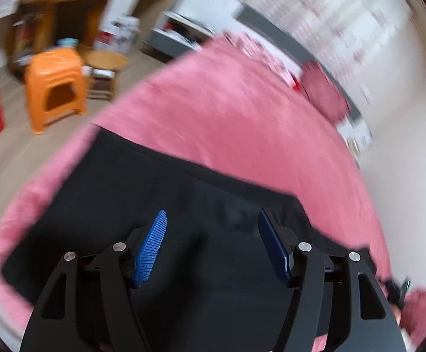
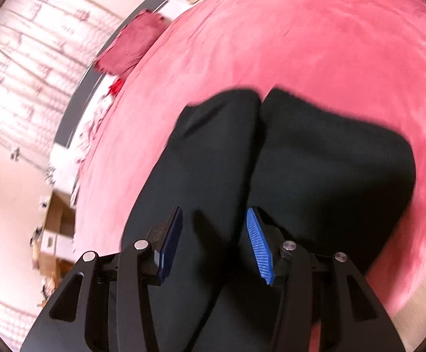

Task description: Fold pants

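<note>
Hovering with jaws apart and nothing between them, the left gripper [image 1: 211, 245] and right gripper [image 2: 214, 242] both point down at the black pants [image 2: 301, 161] just beneath. The pants lie flat on a pink bed [image 2: 301, 44]. In the right view two dark panels run away from the gripper, side by side, and neither gripper looks clearly nearer.

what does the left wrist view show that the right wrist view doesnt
Only the left wrist view shows the orange stool, the wooden shelves and the floor around them. Only the right wrist view shows the pants' two legs meeting at a seam. Both show the black pants on the pink bedspread, the dark red pillow and open tongs.
</note>
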A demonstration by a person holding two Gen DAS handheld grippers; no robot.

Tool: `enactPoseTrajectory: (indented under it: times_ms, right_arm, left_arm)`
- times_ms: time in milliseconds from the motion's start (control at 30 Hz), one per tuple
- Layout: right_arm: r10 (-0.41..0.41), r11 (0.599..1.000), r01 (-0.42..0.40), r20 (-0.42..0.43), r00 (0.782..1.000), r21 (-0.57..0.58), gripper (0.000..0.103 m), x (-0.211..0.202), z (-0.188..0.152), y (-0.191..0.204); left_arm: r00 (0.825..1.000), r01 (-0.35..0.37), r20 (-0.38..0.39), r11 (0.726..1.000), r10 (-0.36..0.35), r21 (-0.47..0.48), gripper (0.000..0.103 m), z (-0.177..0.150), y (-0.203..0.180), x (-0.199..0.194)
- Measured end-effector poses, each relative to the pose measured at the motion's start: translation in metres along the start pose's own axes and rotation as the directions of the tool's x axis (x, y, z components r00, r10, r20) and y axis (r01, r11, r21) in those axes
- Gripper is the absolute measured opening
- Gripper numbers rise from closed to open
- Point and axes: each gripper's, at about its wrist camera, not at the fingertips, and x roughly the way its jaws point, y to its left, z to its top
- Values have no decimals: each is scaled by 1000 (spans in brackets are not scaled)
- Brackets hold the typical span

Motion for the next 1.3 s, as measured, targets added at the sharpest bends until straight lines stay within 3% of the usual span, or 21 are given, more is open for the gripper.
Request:
enactPoseTrajectory:
  times_ms: [133, 200, 333, 433, 533, 700, 867, 933, 1000, 1067, 1167, 1300]
  right_arm:
    - [32, 998, -33, 15, 999, 61, 37, 12, 20, -11]
    - [51, 995, -52, 10, 999, 80, 14, 8, 32, -18]
    - [94, 995, -95, 47, 994, 23, 11, -17, 24, 8]
    - [64, 997, -59, 92, 994, -55, 11, -56, 16, 12]
    - [16, 999, -12, 112, 994, -35, 11, -82, 5, -8]
    - [-39, 995, 32, 69, 997, 92, 11, -76, -4, -61]
    - [-74, 992, 67, 63, 995, 104, 8, -56, 1, -72]
    - [-85, 989, 76, 67, 994, 125, 11, -61, 3, -74]
    - [-119, 986, 107, 97, 988, 126, 27, -73, 4, -64]
    - [-175, 983, 164, 156, 972, 80, 42, -87, 4, -47]
    - [-237, 959, 266, 238, 942, -97, 43, -92, 3, -4]
    - [-241, 912, 291, 194, 951, -290, 43, -59, 1, 33]
  left_arm:
    - [995, -12, -97, 994, 23, 110, 64, -12, -23, 47]
    - [990, -46, -124, 990, 63, 136, 67, -17, -27, 62]
    - [991, -47, -113, 985, 67, 169, 75, -23, -29, 65]
    - [991, -45, -116, 981, 68, 189, 75, -27, -30, 66]
    - [992, -42, -113, 982, 63, 184, 75, -32, -28, 63]
    - [991, -48, -112, 980, 70, 194, 75, -36, -34, 64]
    - [989, -56, -119, 974, 84, 222, 75, -42, -37, 63]
    - [988, -67, -122, 969, 98, 239, 75, -43, -41, 62]
    - [986, -67, -130, 966, 102, 249, 75, -42, -46, 61]
    - [987, -18, -148, 968, 57, 250, 75, -40, -56, 59]
    - [986, 52, -168, 961, -6, 271, 75, -39, -77, 63]
    - [983, 106, -181, 926, -41, 364, 75, -39, -120, 84]
